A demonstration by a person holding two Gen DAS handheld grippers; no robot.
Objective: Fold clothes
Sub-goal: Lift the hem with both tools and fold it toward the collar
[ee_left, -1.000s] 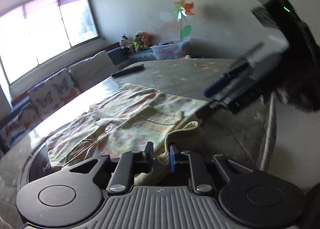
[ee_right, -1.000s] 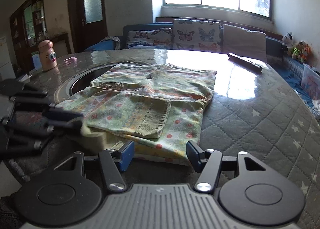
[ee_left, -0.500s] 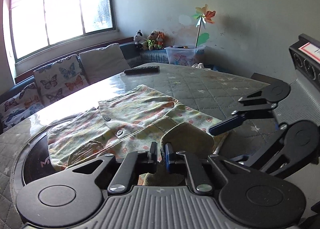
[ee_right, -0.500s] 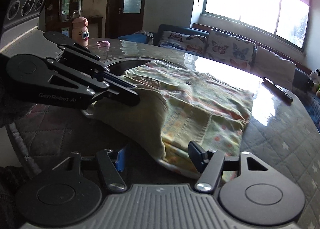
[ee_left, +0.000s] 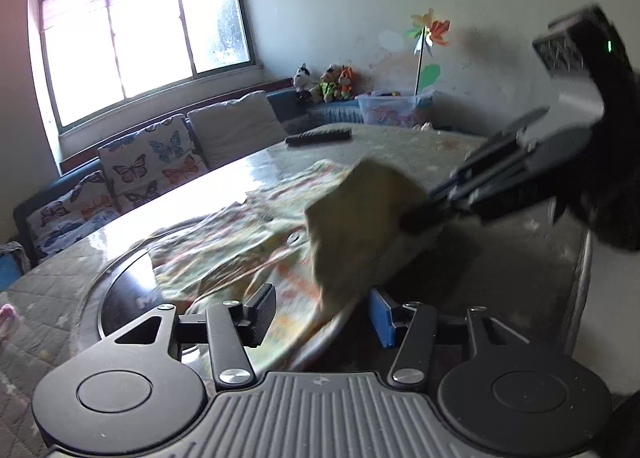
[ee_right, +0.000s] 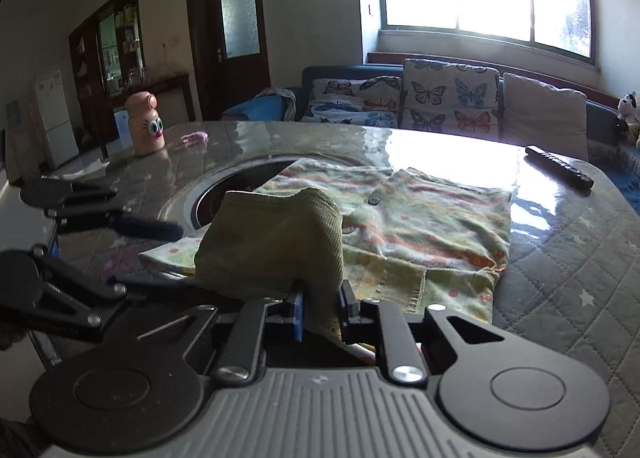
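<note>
A green floral button shirt lies partly folded on the round table; it also shows in the left wrist view. Its olive sleeve cuff is lifted off the table. My right gripper is shut on the cuff's lower edge and holds it up. In the left wrist view the right gripper pinches the raised cuff. My left gripper is open, with the cloth's edge between its spread fingers but not clamped. It shows at the left of the right wrist view.
The table has a quilted grey cover and a dark round inset. A remote lies at the far right. A pink bottle and a small pink item stand far left. A sofa with butterfly cushions is behind.
My left gripper has opened and let go of the cuff. My right gripper has closed on the cuff and lifted it.
</note>
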